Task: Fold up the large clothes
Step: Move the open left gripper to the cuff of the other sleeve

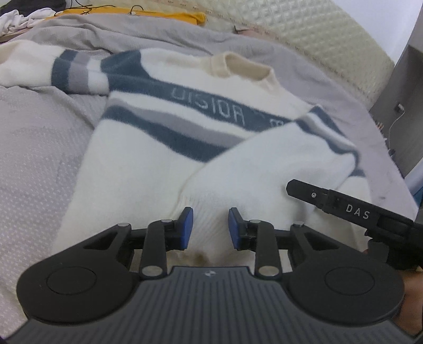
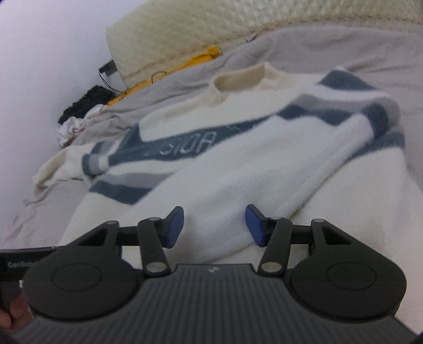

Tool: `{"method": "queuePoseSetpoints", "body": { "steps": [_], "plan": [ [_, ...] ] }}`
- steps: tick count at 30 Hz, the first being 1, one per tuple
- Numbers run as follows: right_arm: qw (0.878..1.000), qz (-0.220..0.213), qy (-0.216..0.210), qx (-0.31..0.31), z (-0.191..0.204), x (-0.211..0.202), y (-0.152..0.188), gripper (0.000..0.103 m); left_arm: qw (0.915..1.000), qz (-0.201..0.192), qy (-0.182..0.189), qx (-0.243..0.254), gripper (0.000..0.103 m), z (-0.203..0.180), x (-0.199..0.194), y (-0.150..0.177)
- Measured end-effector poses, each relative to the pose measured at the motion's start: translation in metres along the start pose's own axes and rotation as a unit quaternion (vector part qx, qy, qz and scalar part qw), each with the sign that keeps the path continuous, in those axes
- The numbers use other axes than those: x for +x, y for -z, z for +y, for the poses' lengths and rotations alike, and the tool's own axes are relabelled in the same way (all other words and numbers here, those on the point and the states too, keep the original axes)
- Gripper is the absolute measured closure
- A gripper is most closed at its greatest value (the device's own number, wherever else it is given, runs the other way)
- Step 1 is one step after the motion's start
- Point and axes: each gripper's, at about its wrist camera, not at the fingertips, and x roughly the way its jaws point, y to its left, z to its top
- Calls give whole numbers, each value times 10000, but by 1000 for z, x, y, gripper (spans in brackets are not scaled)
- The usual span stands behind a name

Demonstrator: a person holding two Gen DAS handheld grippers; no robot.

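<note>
Across a grey bedspread [image 1: 39, 137] lay a cream sweater [image 1: 148, 164] with dark blue and grey bands over the chest and pale lettering on the widest blue band. Its collar [image 1: 248, 66] pointed toward the far side, where a quilted cream headboard [image 1: 317, 39] ran along the bed. One sleeve [image 1: 264, 169] was folded in over the body from the right, its cuff end toward the near hem; the other sleeve [image 1: 39, 68] stretched out to the left, flat on the spread.

At the near edge, the left gripper [image 1: 210, 229] hung over the hem and the folded sleeve's cuff, its blue pads [image 1: 186, 227] moderately apart with white knit showing between them. The pads did not press on the fabric as far as could be judged, though the blur made contact hard to settle. To its right, part of the right gripper [image 1: 354, 209] reached into the left wrist view.

From the right wrist view, the right gripper [image 2: 214, 225] stood over the folded sleeve [image 2: 238, 180], its jaws set wider than the left one's and holding nothing. A yellow garment [image 2: 195, 59] and a dark heap [image 2: 87, 103] lay far off to the left by the headboard [image 2: 211, 23].
</note>
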Motion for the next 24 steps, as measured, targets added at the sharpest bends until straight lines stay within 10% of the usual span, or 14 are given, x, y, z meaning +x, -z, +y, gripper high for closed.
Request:
{"method": "queuePoseSetpoints", "body": {
  "steps": [24],
  "plan": [
    [9961,-822,271,142,41,-132,21,45,9956,-888,222,-187,51,11,-108,-4]
  ]
}}
